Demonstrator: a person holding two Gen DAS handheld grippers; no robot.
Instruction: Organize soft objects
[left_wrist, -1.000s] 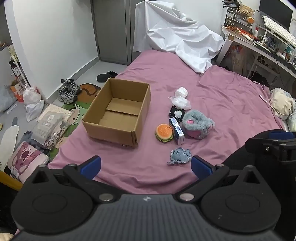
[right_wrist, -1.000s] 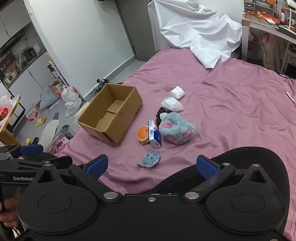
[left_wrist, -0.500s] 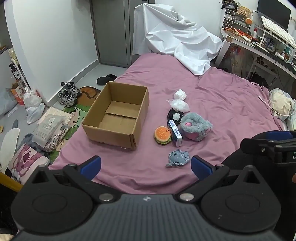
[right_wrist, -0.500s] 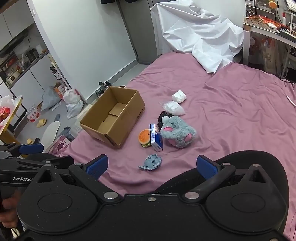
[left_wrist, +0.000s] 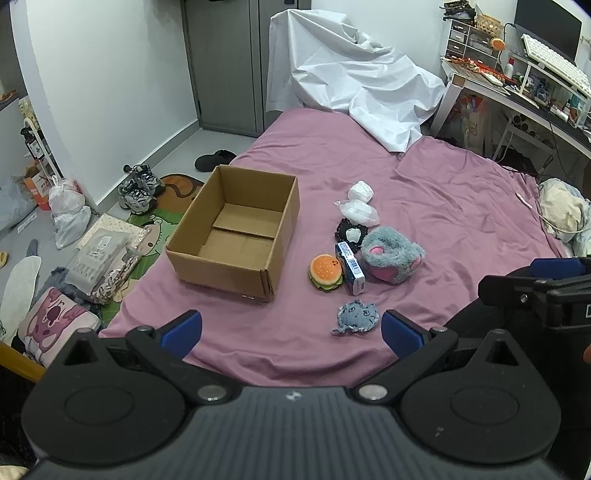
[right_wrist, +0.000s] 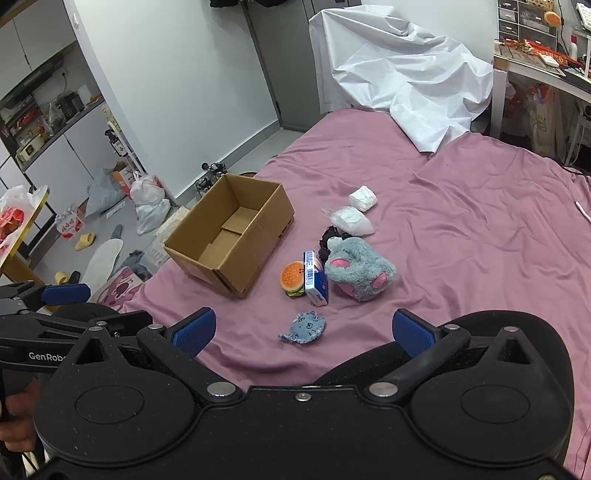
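left claw (left_wrist: 291, 330) wide, empty | right claw (right_wrist: 303, 334) likewise | small blue plush (right_wrist: 304, 328) ahead (untouched)

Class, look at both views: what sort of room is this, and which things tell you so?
Most likely a lived-in bedroom: a bed with a purple sheet, a cluttered desk with a keyboard, and sneakers on the floor.

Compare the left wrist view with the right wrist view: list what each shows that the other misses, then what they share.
Only the left wrist view shows the white keyboard on the desk, the black slipper on the floor and the cream bundle at the bed's right edge.

Only the right wrist view shows the yellow slippers and the shelf of kitchen items.

Both show the empty cardboard box, burger toy, blue carton, grey plush, small blue plush and white sheet. Both tools, left and right, are open.
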